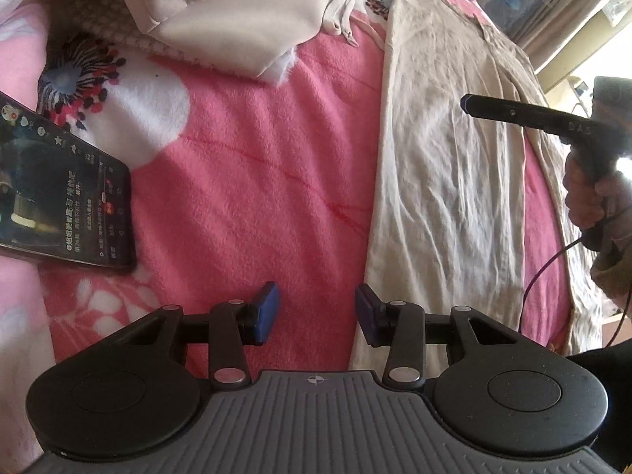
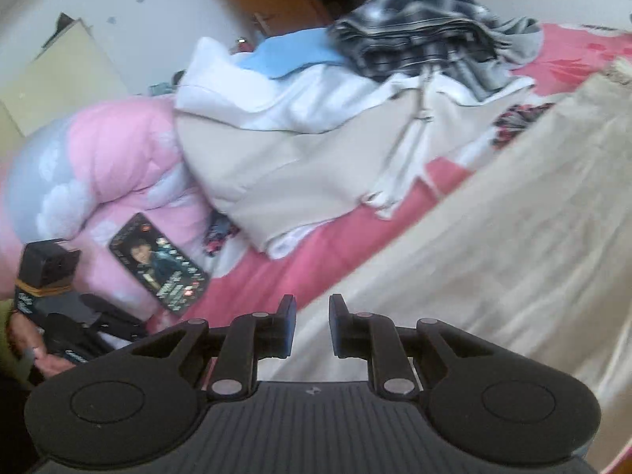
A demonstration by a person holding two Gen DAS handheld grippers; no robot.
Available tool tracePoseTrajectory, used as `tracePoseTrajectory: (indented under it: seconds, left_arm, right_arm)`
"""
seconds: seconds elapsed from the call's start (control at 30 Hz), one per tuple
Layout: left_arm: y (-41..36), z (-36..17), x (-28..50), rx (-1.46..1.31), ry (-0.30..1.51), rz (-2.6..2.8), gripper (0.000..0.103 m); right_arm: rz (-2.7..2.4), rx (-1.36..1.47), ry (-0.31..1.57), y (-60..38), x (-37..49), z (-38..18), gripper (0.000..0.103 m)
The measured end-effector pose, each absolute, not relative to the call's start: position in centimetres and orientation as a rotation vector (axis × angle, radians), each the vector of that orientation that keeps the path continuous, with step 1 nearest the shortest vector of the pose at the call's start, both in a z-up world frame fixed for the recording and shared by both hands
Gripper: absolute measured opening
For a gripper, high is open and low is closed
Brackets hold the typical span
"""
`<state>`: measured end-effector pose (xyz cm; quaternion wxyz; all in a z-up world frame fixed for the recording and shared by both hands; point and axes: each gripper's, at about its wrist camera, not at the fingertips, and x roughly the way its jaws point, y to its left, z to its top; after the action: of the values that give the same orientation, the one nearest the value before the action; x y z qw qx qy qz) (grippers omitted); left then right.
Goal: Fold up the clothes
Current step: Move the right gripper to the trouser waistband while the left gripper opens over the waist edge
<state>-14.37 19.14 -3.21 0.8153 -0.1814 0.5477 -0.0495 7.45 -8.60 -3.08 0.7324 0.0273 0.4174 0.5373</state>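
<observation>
On the pink fleece bed cover, a long wrinkled beige cotton garment lies flat, its long axis running away from both tongs. Left tongs, released and empty, hover at its near left edge; right tongs, likewise released, hang over it.

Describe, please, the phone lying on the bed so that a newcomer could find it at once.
Start from the pink fleece blanket covering the bed, then look past its edge away from the long beige garment. The phone lies flat there, screen lit. It is the only dark, hard, glossy thing among soft fabrics.
</observation>
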Motion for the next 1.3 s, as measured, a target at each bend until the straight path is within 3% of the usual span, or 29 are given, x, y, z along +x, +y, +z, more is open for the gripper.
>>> tracePoseTrajectory:
  seconds: [0.57,0.77,1.03,1.3]
  left_arm:
    - [18.0,-2.9,-13.9,-0.339,1.151,-0.086,0.043]
    - [17.2,-2.0,-14.2,-0.326,1.089,-0.081,0.059]
    - [16.2,-0.9,-14.6,-0.305,1.004,-0.084,0.099]
    - [15.5,-0.4,-14.5,-0.271,0.975,-0.061,0.102]
  right_arm:
    - [1.005,0.030,0.893,-9.5,8.8,-3.1,0.019]
    - [0.986,0.018,0.878,-9.3,8.8,-2.8,0.027]
    - [0.957,0.012,0.861,-9.2,8.9,-2.5,0.035]
    - [0.927,0.016,0.858,-9.4,9.1,-2.2,0.042]
